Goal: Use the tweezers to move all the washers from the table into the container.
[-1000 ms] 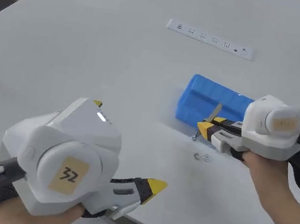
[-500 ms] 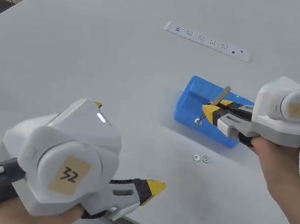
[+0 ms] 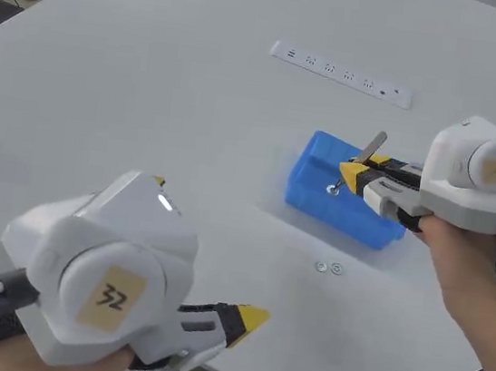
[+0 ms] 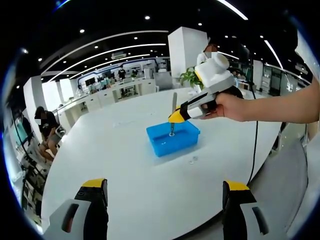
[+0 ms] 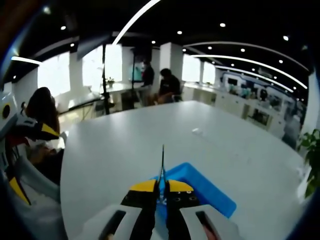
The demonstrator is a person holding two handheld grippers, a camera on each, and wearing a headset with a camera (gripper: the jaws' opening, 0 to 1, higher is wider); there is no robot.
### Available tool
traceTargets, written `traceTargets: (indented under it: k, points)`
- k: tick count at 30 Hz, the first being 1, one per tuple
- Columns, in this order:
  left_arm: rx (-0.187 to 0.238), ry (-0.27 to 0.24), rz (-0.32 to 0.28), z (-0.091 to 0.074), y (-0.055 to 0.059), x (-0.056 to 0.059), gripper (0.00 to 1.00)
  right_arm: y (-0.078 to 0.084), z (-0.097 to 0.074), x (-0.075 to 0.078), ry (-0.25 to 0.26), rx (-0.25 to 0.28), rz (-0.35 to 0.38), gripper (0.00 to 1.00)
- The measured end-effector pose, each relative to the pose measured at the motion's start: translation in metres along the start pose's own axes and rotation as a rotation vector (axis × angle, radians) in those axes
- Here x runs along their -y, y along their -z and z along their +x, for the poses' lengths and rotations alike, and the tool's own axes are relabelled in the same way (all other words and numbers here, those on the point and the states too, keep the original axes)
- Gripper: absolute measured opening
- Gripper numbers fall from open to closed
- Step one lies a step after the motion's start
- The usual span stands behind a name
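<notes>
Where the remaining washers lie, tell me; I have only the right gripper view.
Observer: Two loose washers lie side by side on the table, just outside the blue container's near wall.
Operator: Report the tweezers' tip.
Observer: The tweezers, clamped in the right gripper, pinch a third washer, it seems, above the container's inside.
Operator: Give the left gripper's state.
Observer: The left gripper's jaws stand wide apart, holding nothing.

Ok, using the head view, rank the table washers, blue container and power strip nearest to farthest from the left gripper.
1. The washers, on the table ahead-right of the left gripper.
2. The blue container, just beyond them.
3. The power strip, at the far side.
</notes>
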State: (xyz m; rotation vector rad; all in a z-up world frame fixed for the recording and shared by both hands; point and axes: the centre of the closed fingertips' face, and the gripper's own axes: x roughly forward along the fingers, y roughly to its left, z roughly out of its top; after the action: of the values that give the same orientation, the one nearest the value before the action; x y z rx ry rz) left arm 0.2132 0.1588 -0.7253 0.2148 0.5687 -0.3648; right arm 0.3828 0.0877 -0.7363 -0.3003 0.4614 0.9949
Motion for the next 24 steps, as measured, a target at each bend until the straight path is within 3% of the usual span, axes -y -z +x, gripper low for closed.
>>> traceTargets:
  k: [10,24]
  points:
    - [-0.008,-0.004,-0.002,0.000,0.003,-0.002,0.97,0.001,0.010,0.013,0.014,0.004,0.025,0.03]
    - [-0.018,-0.011,0.005,0.000,0.006,-0.004,0.97,0.021,0.024,0.021,0.036,-0.036,0.046,0.03]
